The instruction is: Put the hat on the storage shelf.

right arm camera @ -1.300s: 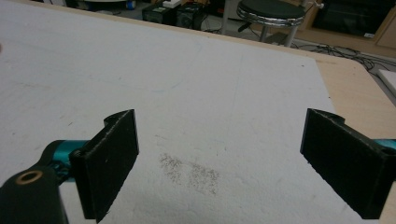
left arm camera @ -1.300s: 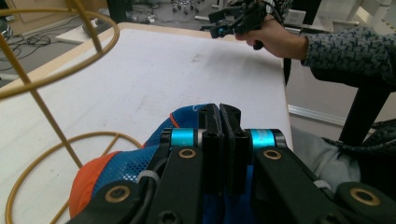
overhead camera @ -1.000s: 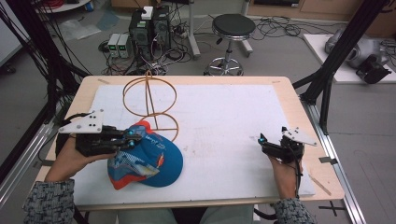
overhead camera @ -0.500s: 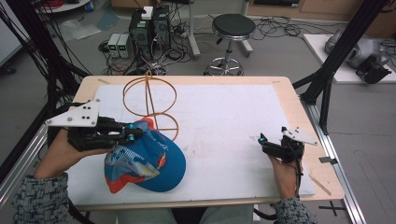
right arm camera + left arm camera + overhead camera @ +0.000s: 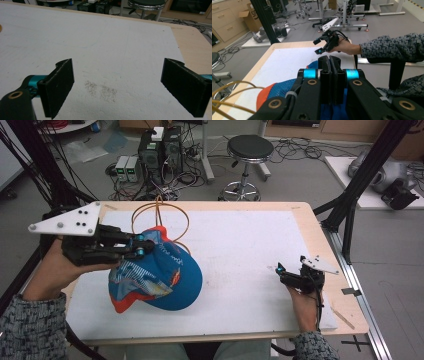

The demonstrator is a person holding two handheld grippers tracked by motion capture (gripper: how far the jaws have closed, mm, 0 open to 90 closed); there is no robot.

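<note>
Room: grey lab floor at the top of the high view, with a black stool [image 5: 250, 150], computer boxes [image 5: 159, 151] and loose cables.
Table: wooden table [image 5: 327, 257] across the middle of the high view, most of its top covered by a white sheet [image 5: 240, 245]; in the right gripper view a grey speckled smudge [image 5: 101, 91] marks the sheet at lower centre.
Cap: blue cap [image 5: 157, 272] with red and white patterning, left of centre in the high view, raised off the sheet and hanging from the left tool; its fabric also shows under the jaws at the bottom of the left gripper view [image 5: 284, 88].
Wire stand: orange wire hoop stand [image 5: 161, 217] just behind the cap, upper left of the sheet.
Left gripper [image 5: 142, 247]: at the frame's left, jaws pressed together, pinching the cap's fabric.
Right gripper [image 5: 281, 270]: low at the right of the high view, over the sheet, well apart from the cap; jaws spread wide with nothing between them.
</note>
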